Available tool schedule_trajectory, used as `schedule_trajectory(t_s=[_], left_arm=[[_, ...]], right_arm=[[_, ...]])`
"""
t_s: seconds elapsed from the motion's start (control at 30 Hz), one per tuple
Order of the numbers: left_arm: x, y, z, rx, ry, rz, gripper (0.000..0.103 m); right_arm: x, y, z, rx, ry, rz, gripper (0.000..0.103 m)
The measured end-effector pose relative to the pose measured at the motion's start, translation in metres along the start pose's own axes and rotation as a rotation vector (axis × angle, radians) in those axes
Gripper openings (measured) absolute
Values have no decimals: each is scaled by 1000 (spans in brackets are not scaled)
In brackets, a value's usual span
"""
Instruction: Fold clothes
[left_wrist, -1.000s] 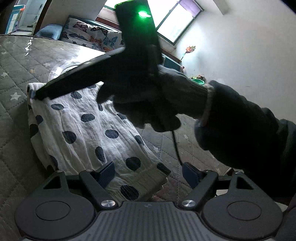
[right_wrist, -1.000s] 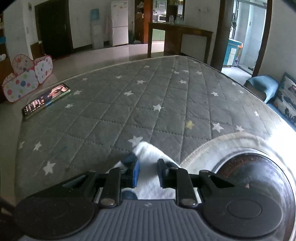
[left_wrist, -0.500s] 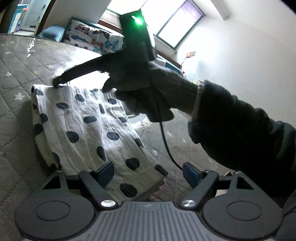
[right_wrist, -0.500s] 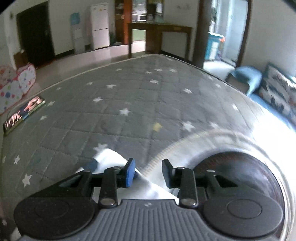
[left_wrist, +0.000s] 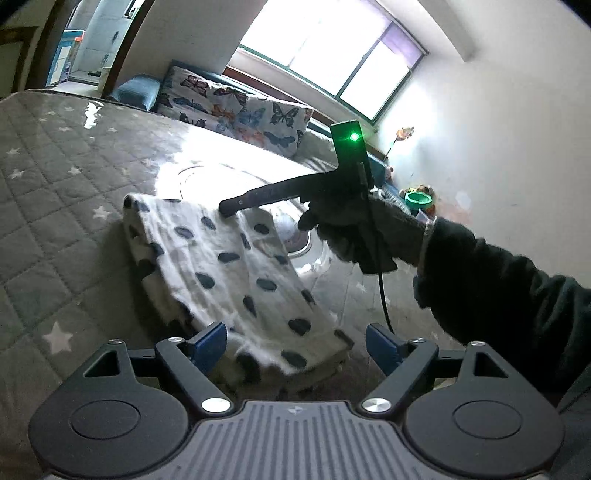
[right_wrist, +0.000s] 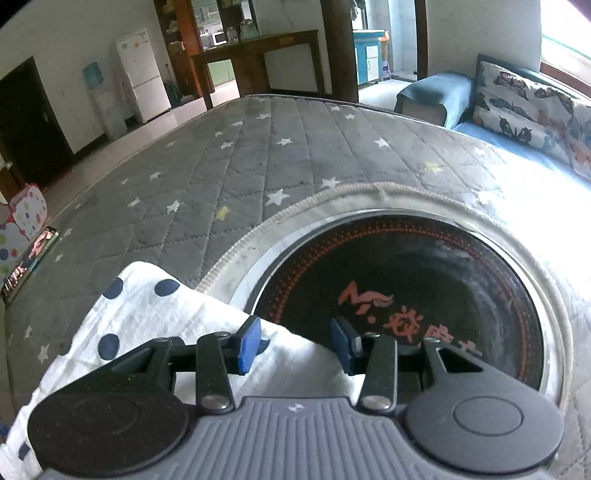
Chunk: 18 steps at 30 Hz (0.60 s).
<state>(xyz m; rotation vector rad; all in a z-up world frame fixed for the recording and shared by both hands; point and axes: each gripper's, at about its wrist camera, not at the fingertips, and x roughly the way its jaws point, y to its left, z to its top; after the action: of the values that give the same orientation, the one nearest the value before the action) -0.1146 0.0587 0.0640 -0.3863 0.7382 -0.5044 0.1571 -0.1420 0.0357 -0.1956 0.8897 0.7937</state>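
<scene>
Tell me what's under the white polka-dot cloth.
The white polka-dot cloth lies on the grey star-quilted cover, its far edge overlapping the round black hob. Anything else beneath is covered.

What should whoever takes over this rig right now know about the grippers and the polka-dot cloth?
Left gripper: open, at the near end of the polka-dot cloth, holding nothing.
Right gripper: open, over the far end, holding nothing.
The cloth lies as a narrow folded strip on the star-quilted cover, partly over the round black panel.
Done: lengthwise fold, seemingly.
Left: probably fold end to end, then smooth.
</scene>
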Motion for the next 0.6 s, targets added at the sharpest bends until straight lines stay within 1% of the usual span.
schedule_trajectory(t_s=[0.23,0.43,0.6], left_arm=[[13,10,-15,-51,77,-14,85],[25,18,-28,-95,143,-26,85],[30,17,-25,-89,141,-19,83]], right_arm=[[-1,-7,-4,37,24,25,43],[-4,-8,-8,40,28,15,43],[-8,-9,-12,40,30,10,40]])
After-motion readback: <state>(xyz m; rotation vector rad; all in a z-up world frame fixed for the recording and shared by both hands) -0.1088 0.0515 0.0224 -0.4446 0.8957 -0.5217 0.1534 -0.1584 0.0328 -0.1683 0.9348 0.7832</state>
